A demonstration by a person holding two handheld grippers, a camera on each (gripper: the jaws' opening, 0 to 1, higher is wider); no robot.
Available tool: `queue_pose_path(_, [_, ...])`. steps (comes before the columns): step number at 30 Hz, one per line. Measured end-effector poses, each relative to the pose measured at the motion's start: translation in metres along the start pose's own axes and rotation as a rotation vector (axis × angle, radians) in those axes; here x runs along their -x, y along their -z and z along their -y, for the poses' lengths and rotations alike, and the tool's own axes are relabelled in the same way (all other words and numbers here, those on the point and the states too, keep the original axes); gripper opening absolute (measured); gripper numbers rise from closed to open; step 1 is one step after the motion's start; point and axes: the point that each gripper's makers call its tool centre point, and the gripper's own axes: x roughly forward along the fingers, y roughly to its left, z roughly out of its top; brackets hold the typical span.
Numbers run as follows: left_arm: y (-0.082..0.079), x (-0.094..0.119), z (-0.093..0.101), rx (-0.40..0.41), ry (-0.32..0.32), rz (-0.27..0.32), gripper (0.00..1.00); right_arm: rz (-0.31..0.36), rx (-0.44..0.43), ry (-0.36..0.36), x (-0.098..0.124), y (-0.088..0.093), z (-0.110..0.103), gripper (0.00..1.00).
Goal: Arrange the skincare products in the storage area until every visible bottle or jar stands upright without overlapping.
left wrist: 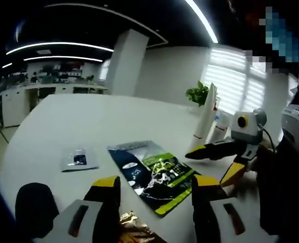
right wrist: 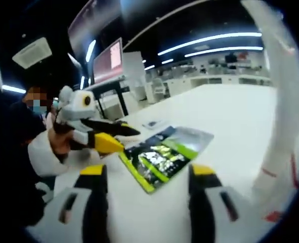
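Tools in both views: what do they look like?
Left tool: two black jaws with yellow tips on pale grey bodies with dark slots. Right tool matches: black jaws, yellow tips, pale grey bodies.

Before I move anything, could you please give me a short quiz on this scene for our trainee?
1. True or false: the left claw is shut on the green-and-black sachet.
2. How is the white tube placed? A) standing upright on the table; B) lying flat across the sachet; C) held in a claw.
3. Fill in: the small silver packet lies flat on the ___ table, apart from the sachet.

Key: 1 false, the claw is open and holds nothing. 2 A. 3 white.
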Motion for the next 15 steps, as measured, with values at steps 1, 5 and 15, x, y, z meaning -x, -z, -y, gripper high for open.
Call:
queue_pose_path(1, [0.0004, -0.0003, -0.0001, 0.002, 0.000, -0.002, 0.54, -0.003, -0.002, 0.001, -0.0001, 0.0003, 0.0006, 0.63])
queue_pose_path(5, [0.0011, -0.0031, 0.0047, 0.012, 0.030, -0.010, 0.51, -0.012, -0.009, 0.009, -0.0024, 0.0003, 0.0037, 0.62])
queue_pose_path(15, [0.0044, -0.0048, -0.0002, -0.004, -0.011, -0.035, 0.50, -0.033, -0.010, 0.014, -0.0082, 0.0007, 0.0058, 0.59])
